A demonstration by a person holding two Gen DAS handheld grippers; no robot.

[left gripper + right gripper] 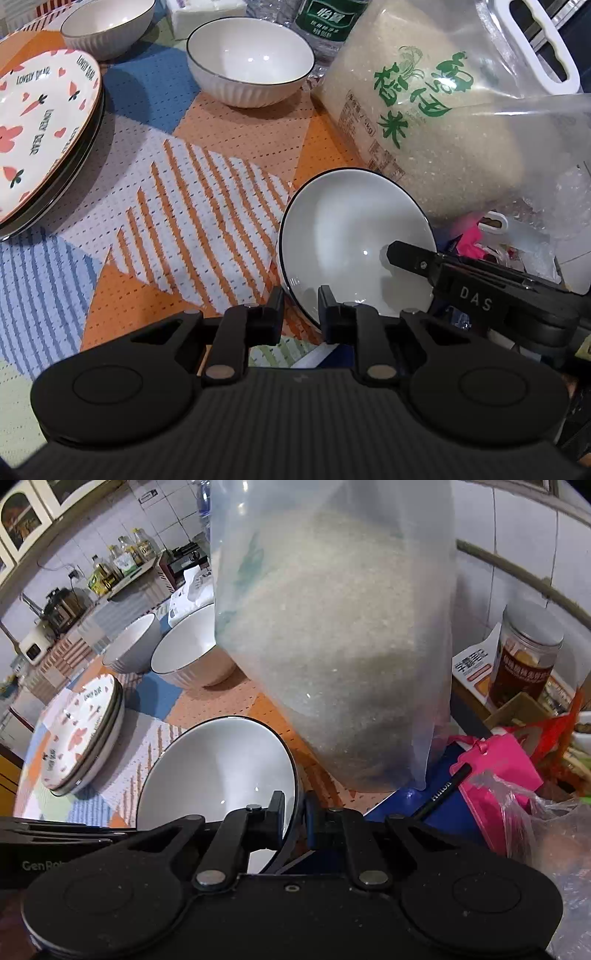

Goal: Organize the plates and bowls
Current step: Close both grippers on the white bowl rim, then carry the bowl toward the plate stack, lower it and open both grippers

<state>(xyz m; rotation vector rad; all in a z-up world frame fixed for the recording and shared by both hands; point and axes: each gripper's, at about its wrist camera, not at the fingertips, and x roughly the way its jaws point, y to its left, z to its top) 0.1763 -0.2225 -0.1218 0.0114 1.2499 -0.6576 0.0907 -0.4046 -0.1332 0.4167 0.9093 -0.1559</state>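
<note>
A white bowl with a dark rim is tilted up on its side above the tablecloth, next to the rice bag. My right gripper is shut on the bowl's rim; it shows in the left wrist view with one finger inside the bowl. My left gripper has its fingers either side of the bowl's lower rim with a gap; whether it grips is unclear. Two more white bowls stand at the back. A stack of patterned plates lies at left.
A big bag of rice leans right behind the held bowl, also in the right wrist view. A water bottle stands behind. Pink packaging, plastic bags and a jar crowd the right side.
</note>
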